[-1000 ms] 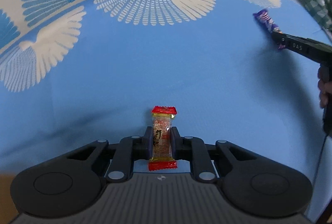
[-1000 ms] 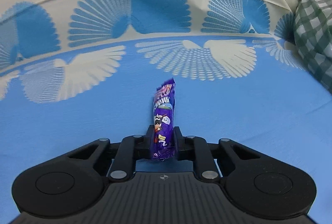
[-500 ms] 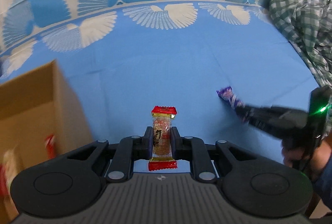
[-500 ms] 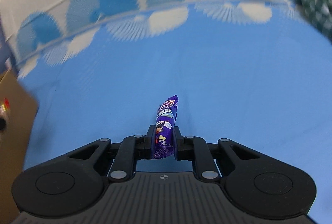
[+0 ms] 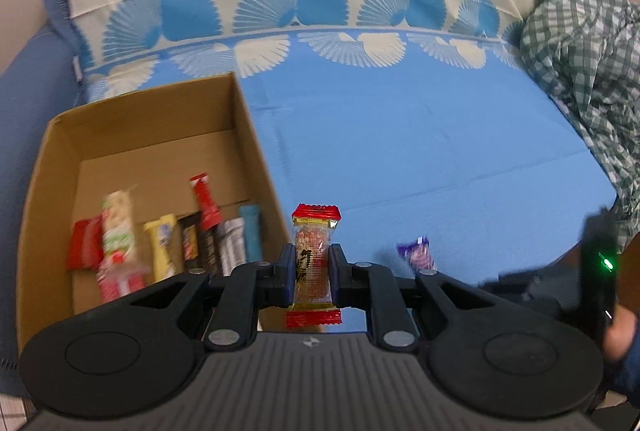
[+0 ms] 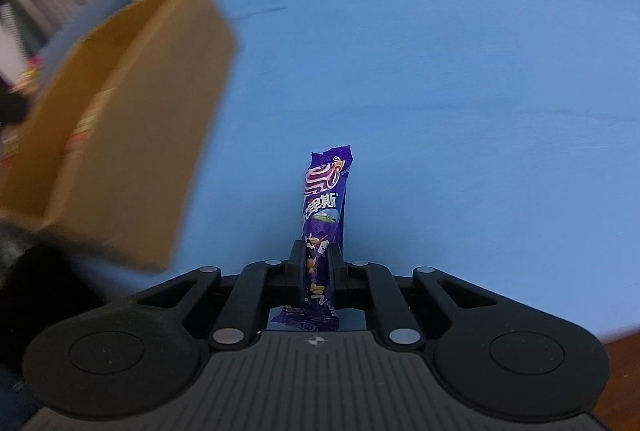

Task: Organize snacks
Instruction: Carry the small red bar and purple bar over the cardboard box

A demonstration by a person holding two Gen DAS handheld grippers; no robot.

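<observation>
box (image 5: 244, 135) newly in view; purple snack (image 6: 323, 215) upright

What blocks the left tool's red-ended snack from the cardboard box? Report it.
Only the box's near right wall: the left tool holds the red-ended snack just outside the cardboard box. The top is open; packets already lie inside.

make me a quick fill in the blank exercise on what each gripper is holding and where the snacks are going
1. The left gripper is shut on a clear snack pack with ____ ends.
2. The right gripper grips a ____ snack bar.
3. Several snacks already lie inside the ____ box.
4. The box sits on a ____ sheet.

Missing words: red; purple; cardboard; blue
</observation>
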